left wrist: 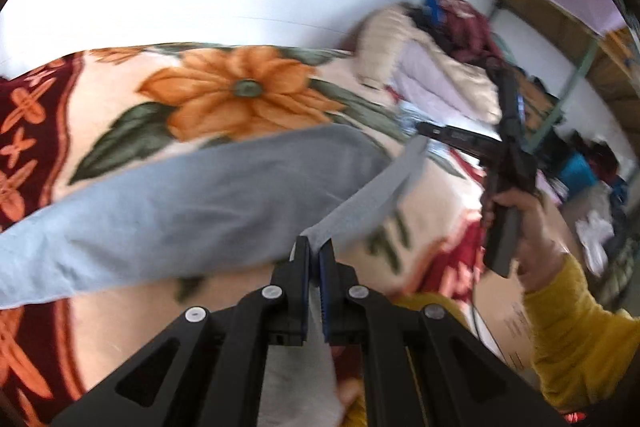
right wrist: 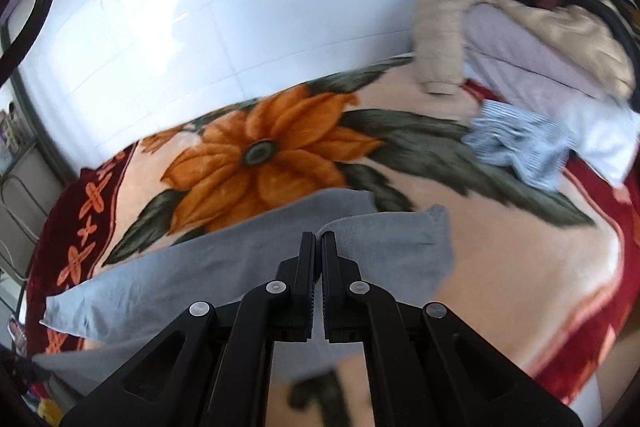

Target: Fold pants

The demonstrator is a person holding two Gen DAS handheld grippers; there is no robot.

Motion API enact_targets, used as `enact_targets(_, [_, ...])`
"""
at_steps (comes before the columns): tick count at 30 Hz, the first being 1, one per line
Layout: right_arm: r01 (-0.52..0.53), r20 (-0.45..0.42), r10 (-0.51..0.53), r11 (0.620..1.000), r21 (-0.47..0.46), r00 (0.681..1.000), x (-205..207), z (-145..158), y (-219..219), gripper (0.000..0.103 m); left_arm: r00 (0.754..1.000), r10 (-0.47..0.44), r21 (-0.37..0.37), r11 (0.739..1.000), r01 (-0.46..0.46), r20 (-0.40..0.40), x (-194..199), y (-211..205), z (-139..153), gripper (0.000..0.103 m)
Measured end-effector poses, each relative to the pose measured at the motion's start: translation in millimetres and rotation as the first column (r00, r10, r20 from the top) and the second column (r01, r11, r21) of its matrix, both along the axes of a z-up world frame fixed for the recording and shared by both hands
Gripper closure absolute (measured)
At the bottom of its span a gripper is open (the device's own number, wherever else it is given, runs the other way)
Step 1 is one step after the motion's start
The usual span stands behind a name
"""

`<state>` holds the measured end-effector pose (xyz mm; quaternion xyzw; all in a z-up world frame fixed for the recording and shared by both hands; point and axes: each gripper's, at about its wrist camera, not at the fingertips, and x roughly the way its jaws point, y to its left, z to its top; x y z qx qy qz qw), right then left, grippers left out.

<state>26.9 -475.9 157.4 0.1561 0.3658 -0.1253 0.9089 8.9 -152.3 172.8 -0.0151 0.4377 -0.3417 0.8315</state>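
- Our left gripper (left wrist: pixel 314 247) pinches the waistband edge of the grey pants (left wrist: pixel 180 195).
- Our right gripper (right wrist: pixel 319 239) clamps another part of that edge.
- The pants lie across the floral blanket (right wrist: pixel 500 247).

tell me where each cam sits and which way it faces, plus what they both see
Left wrist: on the left gripper, looking along its jaws, shut on the grey pants, across the floral blanket; shows the right hand with its gripper.
Right wrist: on the right gripper, jaws shut on the pants, facing the blanket, white wall and a clothes pile.
Shared: pants, orange-flower blanket, clothes pile.
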Motion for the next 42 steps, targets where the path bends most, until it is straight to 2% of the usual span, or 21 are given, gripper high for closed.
enact_targets(3, [-0.041, -0.042, 0.04, 0.999, -0.024, 0.998, 50, -19, 15, 0.1, 0.997, 0.077, 0.035, 0.997, -0.076, -0.026, 47, 9, -20, 0.099])
enact_targets(7, [-0.069, -0.103, 0.063, 0.996, -0.05, 0.993, 97, -52, 23, 0.099, 0.988, 0.131, 0.075, 0.989, -0.125, -0.082, 92, 11, -56, 0.099])
enact_targets(10, [-0.09, -0.149, 0.091, 0.996, 0.016, 0.985, 119, -82, 14, 0.094, 0.978, 0.166, 0.109, 0.982, -0.153, -0.126, 116, 9, -85, 0.099])
enact_targets(11, [-0.09, -0.163, 0.095, 0.995, 0.037, 0.982, 122, -88, 10, 0.089, 0.975, 0.175, 0.116, 0.98, -0.16, -0.136, 120, 8, -92, 0.099])
enact_targets(13, [-0.087, -0.183, 0.105, 0.991, 0.105, 0.977, 122, -96, -4, 0.088, 0.968, 0.195, 0.128, 0.976, -0.176, -0.158, 127, 8, -108, 0.099])
enact_targets(15, [-0.108, -0.142, 0.131, 0.982, 0.157, 0.981, 112, -89, -16, 0.079, 0.964, 0.207, 0.135, 0.973, -0.186, -0.165, 129, 8, -117, 0.099])
enact_targets(17, [-0.13, -0.088, 0.148, 0.975, 0.181, 0.985, 99, -75, -29, 0.053, 0.96, 0.218, 0.136, 0.971, -0.196, -0.176, 132, 9, -125, 0.099])
enact_targets(19, [-0.131, -0.055, 0.142, 0.979, 0.159, 0.988, 89, -61, -44, 0.044, 0.955, 0.229, 0.131, 0.969, -0.207, -0.186, 134, 9, -131, 0.099])
enact_targets(20, [-0.129, -0.06, 0.138, 0.982, 0.137, 0.989, 88, -57, -47, 0.043, 0.954, 0.234, 0.129, 0.969, -0.212, -0.187, 135, 9, -132, 0.099])
enact_targets(24, [-0.212, -0.18, 0.203, 0.977, -0.03, 0.963, 100, -62, -49, 0.043, 0.949, 0.254, 0.125, 0.964, -0.234, -0.184, 131, 8, -136, 0.099])
enact_targets(29, [-0.354, -0.356, 0.26, 0.906, -0.23, 0.897, 116, -93, -30, 0.046, 0.952, 0.263, 0.136, 0.96, -0.243, -0.154, 124, 4, -131, 0.099])
enact_targets(31, [-0.398, -0.398, 0.273, 0.875, -0.275, 0.876, 120, -106, -22, 0.049, 0.953, 0.266, 0.133, 0.96, -0.247, -0.147, 122, 3, -128, 0.099])
enact_targets(33, [-0.412, -0.415, 0.273, 0.862, -0.294, 0.868, 124, -114, -20, 0.052, 0.952, 0.273, 0.132, 0.958, -0.256, -0.137, 120, 2, -125, 0.099])
enact_targets(35, [-0.404, -0.428, 0.256, 0.864, -0.3, 0.867, 128, -121, -22, 0.074, 0.95, 0.286, 0.123, 0.955, -0.27, -0.128, 118, 3, -122, 0.099])
enact_targets(38, [-0.386, -0.413, 0.251, 0.877, -0.285, 0.875, 126, -122, -25, 0.081, 0.946, 0.305, 0.103, 0.95, -0.294, -0.109, 111, 4, -112, 0.099])
enact_targets(42, [-0.353, -0.337, 0.245, 0.882, -0.311, 0.909, 107, -98, -21, 0.084, 0.951, 0.305, 0.071, 0.951, -0.302, -0.045, 97, 3, -86, 0.099])
